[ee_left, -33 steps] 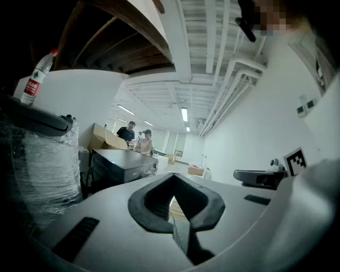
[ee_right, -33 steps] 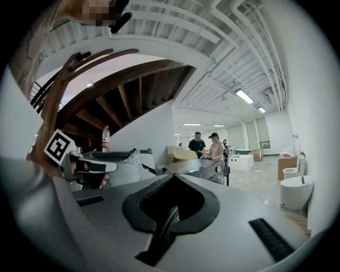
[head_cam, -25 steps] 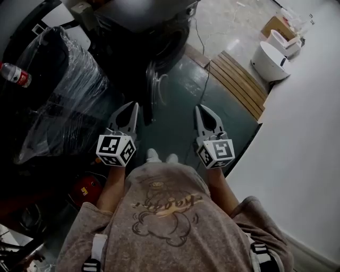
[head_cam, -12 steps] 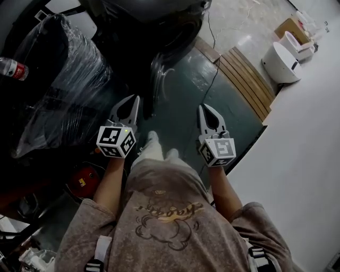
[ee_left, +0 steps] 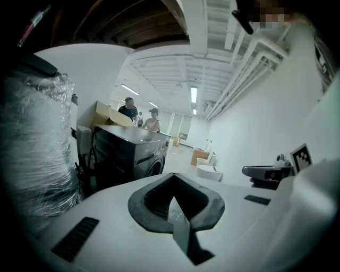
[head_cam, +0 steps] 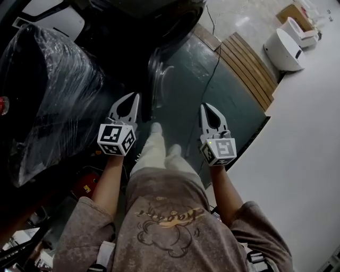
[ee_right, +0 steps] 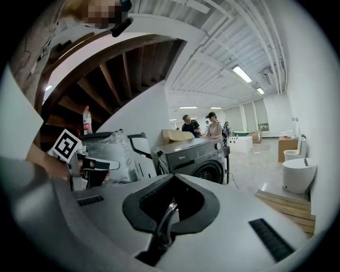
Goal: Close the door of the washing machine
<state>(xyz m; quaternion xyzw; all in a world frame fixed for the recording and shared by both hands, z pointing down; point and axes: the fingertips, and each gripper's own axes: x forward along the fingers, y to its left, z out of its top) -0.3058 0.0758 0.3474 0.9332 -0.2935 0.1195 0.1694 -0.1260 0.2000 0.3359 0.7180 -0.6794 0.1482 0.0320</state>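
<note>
The person's legs and feet (head_cam: pixel 162 139) are at 6 o'clock, and the two claws are held out on either side of them. The left gripper (head_cam: pixel 134 98) sits at 9 o'clock of the feet. Its tips are pressed together and grip nothing, and its own view shows only floor through the slit. The right gripper (head_cam: pixel 206 107) sits at 3 o'clock, also with its tips meeting and nothing held. A shiny curved strip shows through its slit, but I cannot tell what it is.

Low at 8 o'clock lies a red object (head_cam: pixel 85 186), too dim to identify. At 10 o'clock is a bulky dark thing wrapped in clear plastic film (head_cam: pixel 50 90), with a red-capped bottle (ee_right: pixel 86 121) standing on it.

The door (head_cam: pixel 156 79) is at 12 o'clock, just beyond the claws. It hangs open and is seen edge-on, its glass bowl catching light. Behind it is the dark washing machine (head_cam: pixel 143 18), whose drum is too dark to see into. A cable (head_cam: pixel 208 74) trails over the green floor.

Wooden planks (head_cam: pixel 247 66) lie at 1 o'clock. Farther off at 2 o'clock are a white tub (head_cam: pixel 284 49) and a cardboard box (head_cam: pixel 291 10), and I cannot see what is in either.
</note>
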